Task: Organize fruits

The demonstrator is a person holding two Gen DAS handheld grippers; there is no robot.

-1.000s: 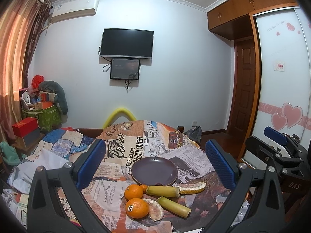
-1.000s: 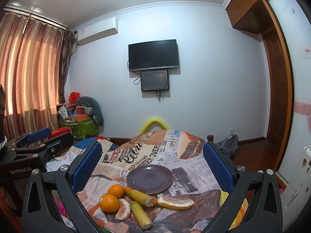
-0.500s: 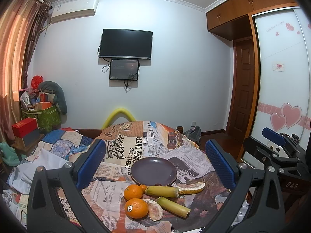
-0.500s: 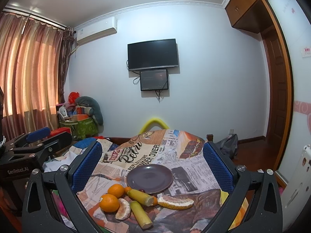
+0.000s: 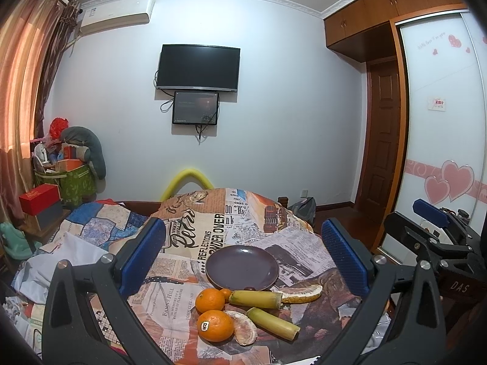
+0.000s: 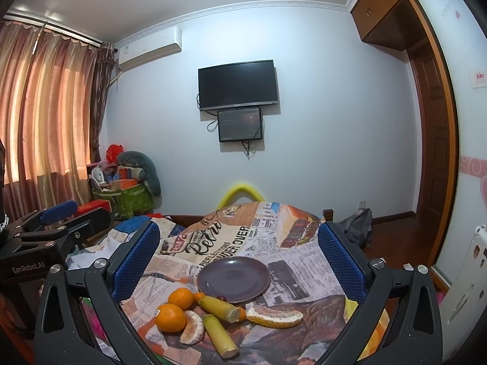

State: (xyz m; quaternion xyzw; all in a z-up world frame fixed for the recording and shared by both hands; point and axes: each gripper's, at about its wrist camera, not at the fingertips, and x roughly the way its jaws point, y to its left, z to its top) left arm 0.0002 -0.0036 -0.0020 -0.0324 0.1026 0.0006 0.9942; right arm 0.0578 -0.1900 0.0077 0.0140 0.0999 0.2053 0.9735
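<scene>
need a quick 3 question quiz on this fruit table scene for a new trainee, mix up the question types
1. True or false: the purple plate already holds an orange.
2. Multiple choice: the stickered orange touches which item? A) a peeled orange segment B) the plate C) the yellow foam tube
3. Fill in: both the left gripper and the right gripper have jaws that are ____, holding nothing.

Key: 1 false, the plate is empty. 2 A. 3 open.

Fruits (image 5: 214, 325) before plate (image 5: 242, 267)
</scene>
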